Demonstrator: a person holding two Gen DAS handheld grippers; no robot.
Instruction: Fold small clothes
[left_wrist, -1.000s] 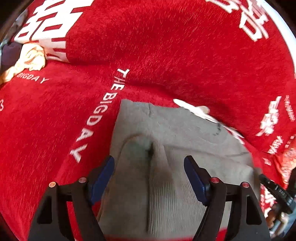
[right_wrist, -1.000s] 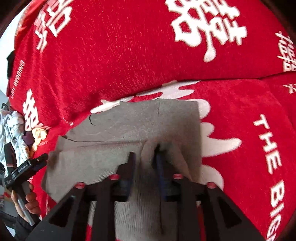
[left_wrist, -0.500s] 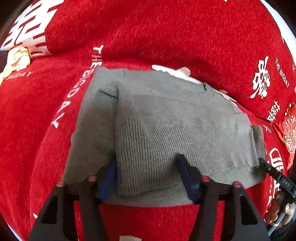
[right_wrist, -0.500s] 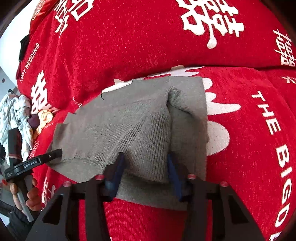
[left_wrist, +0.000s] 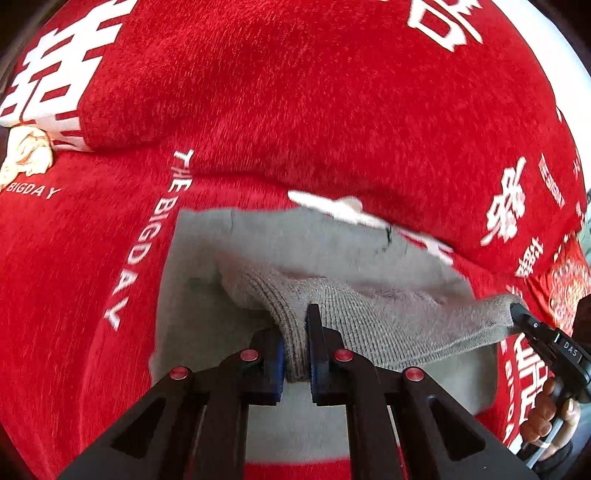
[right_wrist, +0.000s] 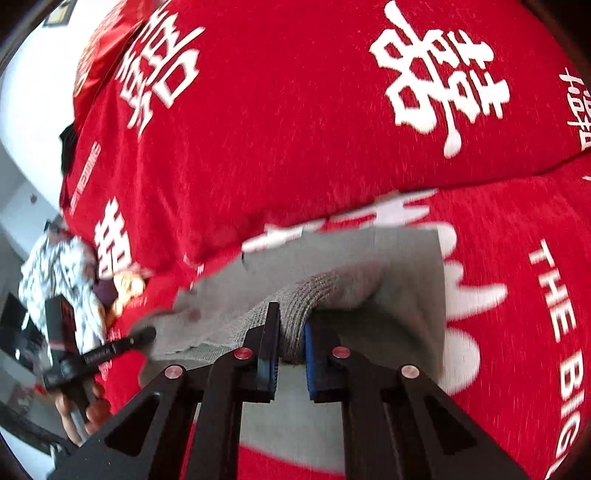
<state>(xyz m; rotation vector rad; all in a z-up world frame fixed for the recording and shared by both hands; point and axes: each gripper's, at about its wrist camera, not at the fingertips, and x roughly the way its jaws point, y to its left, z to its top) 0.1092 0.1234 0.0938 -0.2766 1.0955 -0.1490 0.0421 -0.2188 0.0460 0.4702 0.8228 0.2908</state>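
Note:
A grey knit garment (left_wrist: 317, 243) lies on a red sofa cover, part folded over itself. My left gripper (left_wrist: 297, 354) is shut on the ribbed folded edge (left_wrist: 295, 343) at its left side and lifts it. My right gripper (right_wrist: 290, 354) is shut on the ribbed edge (right_wrist: 291, 325) at the garment's (right_wrist: 406, 266) right side. In the left wrist view the right gripper (left_wrist: 524, 317) pinches the far corner. In the right wrist view the left gripper (right_wrist: 144, 336) shows at the left.
The red seat (left_wrist: 74, 295) carries white lettering, with a red back cushion (left_wrist: 295, 92) behind. A cream cloth (left_wrist: 29, 155) lies at the left. A white patterned garment (right_wrist: 55, 273) and other clothes lie at the sofa's left end.
Half a second ago both grippers were open around the ribbed edge. Now both have shut on it and raised it, and the cameras sit closer to the garment.

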